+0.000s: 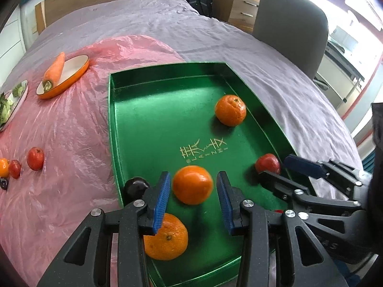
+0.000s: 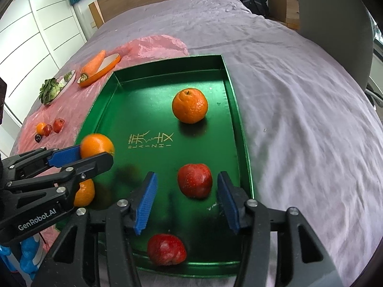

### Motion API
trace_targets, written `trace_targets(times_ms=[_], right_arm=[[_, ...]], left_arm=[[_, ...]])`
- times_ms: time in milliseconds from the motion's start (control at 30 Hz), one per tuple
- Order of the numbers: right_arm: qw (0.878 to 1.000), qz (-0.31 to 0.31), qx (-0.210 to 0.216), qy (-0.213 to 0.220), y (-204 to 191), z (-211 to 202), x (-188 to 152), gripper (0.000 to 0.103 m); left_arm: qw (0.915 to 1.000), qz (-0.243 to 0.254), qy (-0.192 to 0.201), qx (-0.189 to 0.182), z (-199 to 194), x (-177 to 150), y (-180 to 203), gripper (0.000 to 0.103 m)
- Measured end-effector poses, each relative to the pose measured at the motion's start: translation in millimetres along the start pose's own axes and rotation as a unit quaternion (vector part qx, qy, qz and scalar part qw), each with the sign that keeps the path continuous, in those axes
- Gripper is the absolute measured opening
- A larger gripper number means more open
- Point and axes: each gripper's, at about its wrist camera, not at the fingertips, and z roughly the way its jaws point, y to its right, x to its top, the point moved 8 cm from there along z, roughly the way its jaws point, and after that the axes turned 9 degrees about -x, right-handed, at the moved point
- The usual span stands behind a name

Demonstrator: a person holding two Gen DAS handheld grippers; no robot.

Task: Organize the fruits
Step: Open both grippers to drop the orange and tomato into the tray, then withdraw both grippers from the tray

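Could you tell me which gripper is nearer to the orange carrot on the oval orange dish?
Left. The left gripper hangs over the green tray's carrot side; the right gripper is at the tray's opposite side.

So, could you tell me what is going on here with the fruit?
A person with a gripper in each hand is sorting fruit into a green tray on a bed. The left gripper has an orange between its fingers, which do not seem to press it. The right gripper stands open around a red fruit lying in the tray. A few small fruits lie on the pink plastic sheet.
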Motion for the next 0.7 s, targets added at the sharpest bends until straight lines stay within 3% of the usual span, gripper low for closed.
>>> trace_targets(times_ms=[267,700], right_arm=[[1.000,0.009,-0.014,0.003,10.7,-14.6,-4.1,0.098],[1.000,0.018,-0.009,0.012,5.4,-45.4,-12.4,0.099]], left_arm=[[1.0000,0.009,0.000,0.003,-3.4,-7.0,4.9,0.035],[0.9994,-0.009,0.032,0.000,-59.0,-16.1,-5.6,0.042]])
